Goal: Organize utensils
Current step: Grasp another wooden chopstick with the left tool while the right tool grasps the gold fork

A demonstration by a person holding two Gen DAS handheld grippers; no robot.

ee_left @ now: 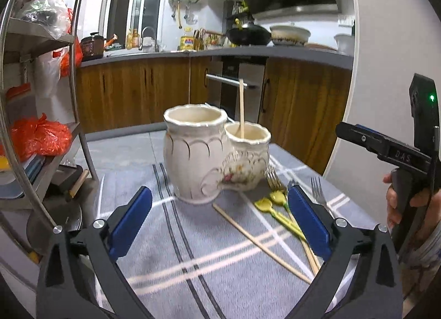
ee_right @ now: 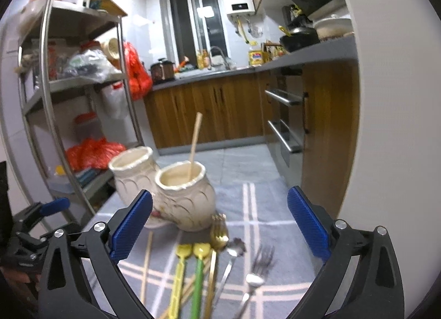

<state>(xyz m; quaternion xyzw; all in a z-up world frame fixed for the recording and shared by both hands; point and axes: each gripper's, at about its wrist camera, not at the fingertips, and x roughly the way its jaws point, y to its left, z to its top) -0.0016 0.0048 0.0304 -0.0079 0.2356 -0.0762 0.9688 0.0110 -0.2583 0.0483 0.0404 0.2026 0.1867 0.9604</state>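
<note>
**One chopstick stowed, the rest waiting on the desk**

I am holding the left claw [ee_left: 220, 225] and right claw [ee_right: 220, 226] wide apart, both gripping nothing. Just beyond them a loose chopstick [ee_left: 259, 242], spoons [ee_right: 190, 277] and forks [ee_right: 260, 261] are lying on the desk [ee_left: 171, 264]. Farther off, a twin ceramic holder [ee_left: 209, 153] is carrying a single upright chopstick [ee_left: 242, 107]. Most sorting, I judge, is remaining.

Both tongs are spread wide with nothing between their blue pads. The left tongs [ee_left: 220, 225] point forward and level. The right tongs [ee_right: 220, 229] tilt slightly downward. Off to the right of the left tongs, the person's right hand [ee_left: 397, 206] grips the handle of the other tool, fingers wrapped around it.
</note>
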